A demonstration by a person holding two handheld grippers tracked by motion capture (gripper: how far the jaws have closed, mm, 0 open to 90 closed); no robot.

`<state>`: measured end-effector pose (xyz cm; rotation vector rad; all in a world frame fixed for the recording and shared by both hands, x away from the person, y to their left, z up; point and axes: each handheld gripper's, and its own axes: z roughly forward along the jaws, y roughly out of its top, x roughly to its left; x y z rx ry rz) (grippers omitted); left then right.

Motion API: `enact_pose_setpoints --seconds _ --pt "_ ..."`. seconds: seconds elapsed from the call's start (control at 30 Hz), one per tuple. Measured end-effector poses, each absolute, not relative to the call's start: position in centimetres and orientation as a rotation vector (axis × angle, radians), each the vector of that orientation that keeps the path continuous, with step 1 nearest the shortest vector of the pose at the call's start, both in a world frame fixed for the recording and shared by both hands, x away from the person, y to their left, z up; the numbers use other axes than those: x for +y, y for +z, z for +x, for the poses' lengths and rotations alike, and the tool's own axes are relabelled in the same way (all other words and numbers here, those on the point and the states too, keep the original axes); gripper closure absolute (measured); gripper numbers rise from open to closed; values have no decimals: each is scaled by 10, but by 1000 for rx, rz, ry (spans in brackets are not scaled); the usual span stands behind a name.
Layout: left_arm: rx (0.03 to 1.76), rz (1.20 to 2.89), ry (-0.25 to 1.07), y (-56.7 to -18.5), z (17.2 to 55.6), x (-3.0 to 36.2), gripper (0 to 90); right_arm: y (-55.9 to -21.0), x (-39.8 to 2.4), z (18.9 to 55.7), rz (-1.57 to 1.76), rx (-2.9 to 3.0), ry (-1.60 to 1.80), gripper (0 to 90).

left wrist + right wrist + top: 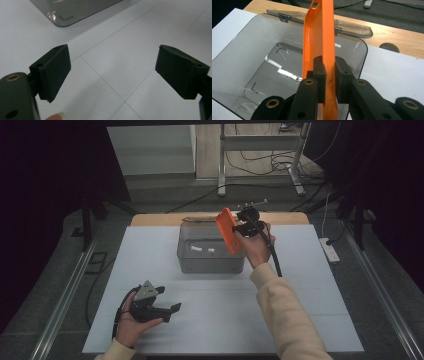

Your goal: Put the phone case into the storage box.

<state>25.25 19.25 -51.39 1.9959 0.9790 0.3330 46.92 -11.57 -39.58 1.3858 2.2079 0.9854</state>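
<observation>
Dim surroundings, evenly lit, slightly soft.

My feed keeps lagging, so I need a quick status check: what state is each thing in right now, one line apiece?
Orange phone case: clamped on edge in the right tool, held above the open bin.
Clear bin: upright on the white mat, lid swung back open.
Right tool: shut on the case's side wall.
Left tool: open, holding nothing, low over the mat.
</observation>
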Motion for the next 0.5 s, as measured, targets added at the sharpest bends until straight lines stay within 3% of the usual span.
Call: enact_pose_setpoints --seconds 0.5 --pt "977 1995 334 -514 252 193 133 -400 -116 471 1411 2198 958 809"
